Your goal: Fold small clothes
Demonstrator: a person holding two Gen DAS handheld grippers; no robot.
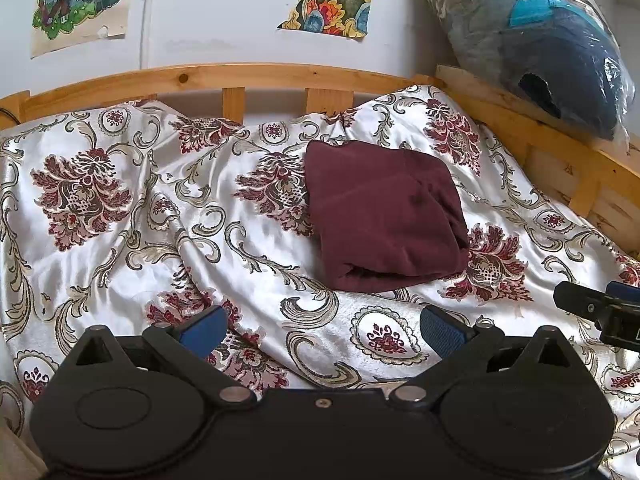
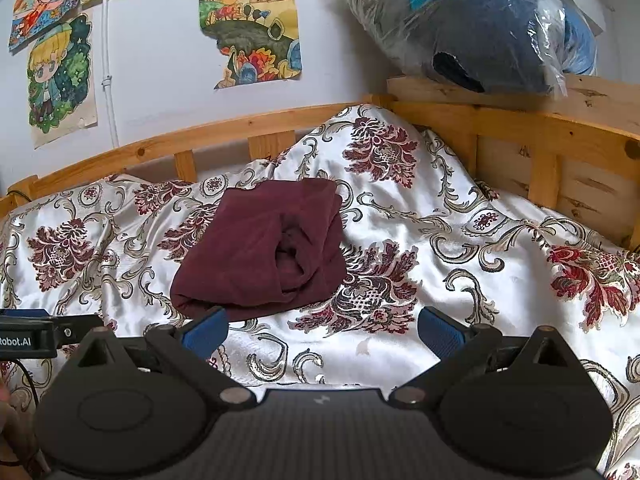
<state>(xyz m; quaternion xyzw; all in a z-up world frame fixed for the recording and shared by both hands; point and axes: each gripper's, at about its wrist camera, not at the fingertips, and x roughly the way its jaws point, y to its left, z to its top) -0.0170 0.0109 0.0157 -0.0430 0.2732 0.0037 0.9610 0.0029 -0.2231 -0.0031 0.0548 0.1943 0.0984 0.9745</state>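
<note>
At the left edge of the right wrist view, the black body of the left gripper (image 2: 24, 338) bears white lettering that reads "Robot.AI"; its beginning is cut off by the frame edge. The drawings (image 2: 250, 26) taped to the wall show pictures only, with no legible words or numbers.

Folded maroon fabric garment (image 1: 384, 216) lying as a thick, roughly square bundle on a shiny white satin bedspread with dark red floral motifs (image 1: 120, 216). Left gripper (image 1: 322, 330) in the foreground, blue-padded fingers (image 1: 204, 330) spread wide apart with nothing between, short of the bundle. Part of the right gripper (image 1: 600, 306) at the right edge. Behind, a pine slatted bed rail (image 1: 208, 76) and a clear plastic bag of dark clothing (image 1: 532, 40).
</note>
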